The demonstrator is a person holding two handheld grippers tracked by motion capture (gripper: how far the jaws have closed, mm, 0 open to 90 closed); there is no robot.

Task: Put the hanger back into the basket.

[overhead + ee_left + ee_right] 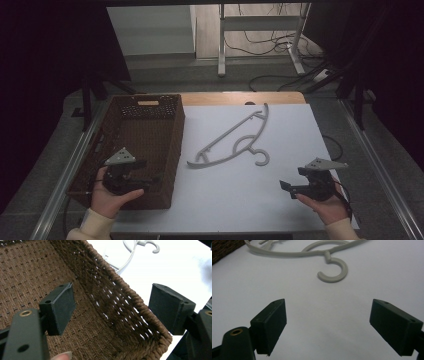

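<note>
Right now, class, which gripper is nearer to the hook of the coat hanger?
Right. The right gripper hovers open over the white tabletop, just beside the coat hanger's hook. The left gripper is open above the wicker basket, farther off.

The high view is dimly lit; its left and right margins are lost in near-black shadow, while the white bench top (250, 150) is evenly, softly illuminated. In the left gripper view the bench is overexposed to glare beyond the dark brown woven basket (120, 302). Near black tongs pads (270, 325) are rendered slightly soft.
</note>
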